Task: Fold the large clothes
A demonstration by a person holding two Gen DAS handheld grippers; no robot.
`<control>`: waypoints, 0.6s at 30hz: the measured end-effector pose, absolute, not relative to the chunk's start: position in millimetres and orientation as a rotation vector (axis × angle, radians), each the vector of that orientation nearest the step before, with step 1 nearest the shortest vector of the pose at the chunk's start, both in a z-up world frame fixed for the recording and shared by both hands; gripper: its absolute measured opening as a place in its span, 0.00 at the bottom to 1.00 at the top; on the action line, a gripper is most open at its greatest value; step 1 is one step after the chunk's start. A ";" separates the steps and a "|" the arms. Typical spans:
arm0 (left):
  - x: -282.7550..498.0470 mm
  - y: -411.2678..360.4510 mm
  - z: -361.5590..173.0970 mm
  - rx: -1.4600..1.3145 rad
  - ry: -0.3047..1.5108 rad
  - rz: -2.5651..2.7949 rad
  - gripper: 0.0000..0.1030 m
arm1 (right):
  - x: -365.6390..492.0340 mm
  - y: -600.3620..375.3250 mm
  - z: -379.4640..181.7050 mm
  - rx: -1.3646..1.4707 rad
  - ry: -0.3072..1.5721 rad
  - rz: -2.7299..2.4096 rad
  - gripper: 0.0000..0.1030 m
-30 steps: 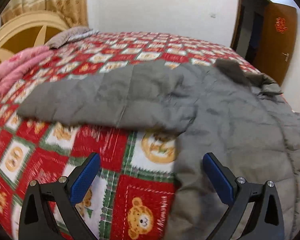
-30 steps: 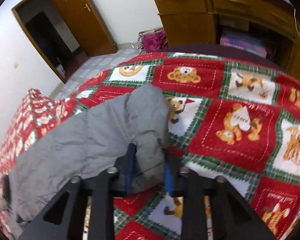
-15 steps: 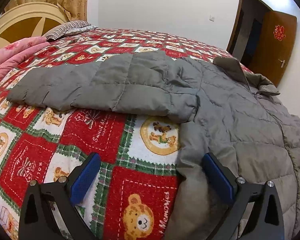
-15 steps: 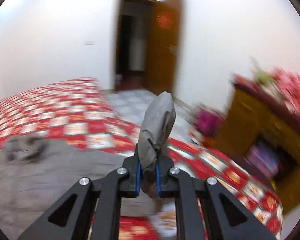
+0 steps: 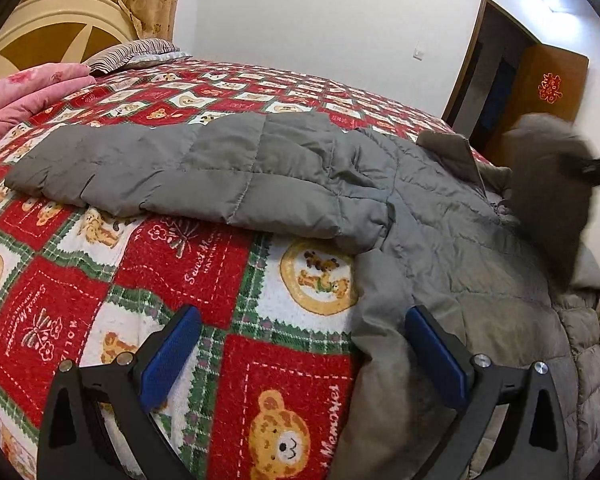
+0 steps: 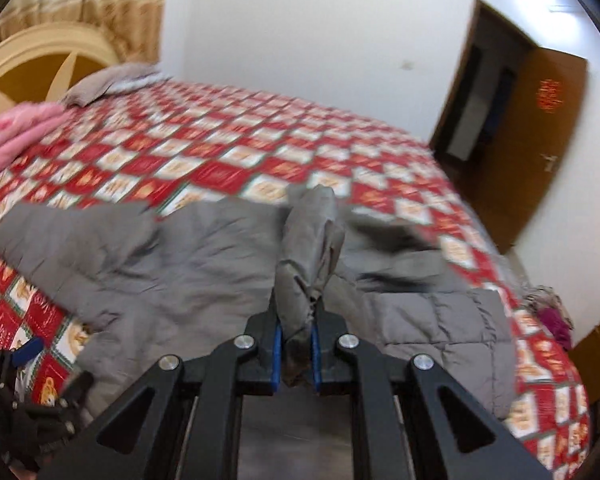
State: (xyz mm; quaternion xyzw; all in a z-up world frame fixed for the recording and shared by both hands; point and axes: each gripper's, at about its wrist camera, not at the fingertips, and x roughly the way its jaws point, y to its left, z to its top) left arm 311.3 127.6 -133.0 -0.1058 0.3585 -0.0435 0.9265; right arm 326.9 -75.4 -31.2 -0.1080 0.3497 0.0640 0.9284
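Note:
A grey quilted jacket (image 5: 440, 216) lies spread on the bed, one sleeve (image 5: 172, 168) stretched out to the left. My left gripper (image 5: 300, 352) is open and empty, low over the bedspread at the jacket's near edge, its right finger (image 5: 436, 360) over the grey fabric. My right gripper (image 6: 296, 344) is shut on the other sleeve (image 6: 308, 240) and holds it lifted above the jacket body (image 6: 204, 264). That lifted sleeve shows blurred in the left wrist view (image 5: 548, 184) at the right.
The bed has a red, white and green bear-print bedspread (image 5: 180, 272). Pink bedding (image 5: 24, 92) and a striped pillow (image 5: 136, 50) lie by the headboard (image 5: 52, 36). An open brown door (image 5: 540, 96) is at the right. The left gripper shows at the right wrist view's lower left (image 6: 24, 360).
My right gripper has lifted the sleeve off the bed and swung it over the jacket body toward the bed's middle. My left gripper has dropped slightly closer to the bedspread and stayed open.

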 end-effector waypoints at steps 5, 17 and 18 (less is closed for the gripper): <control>310.5 131.1 -133.9 -0.237 0.718 -0.105 0.99 | 349.4 -26.5 -69.9 -0.214 0.768 0.197 0.13; 309.7 131.5 -135.6 -0.238 0.710 -0.108 0.99 | 337.2 -67.8 -44.6 0.097 0.649 0.341 0.78; 310.1 131.6 -135.6 -0.237 0.712 -0.107 0.99 | 335.0 -89.0 -34.1 0.135 0.611 0.285 0.75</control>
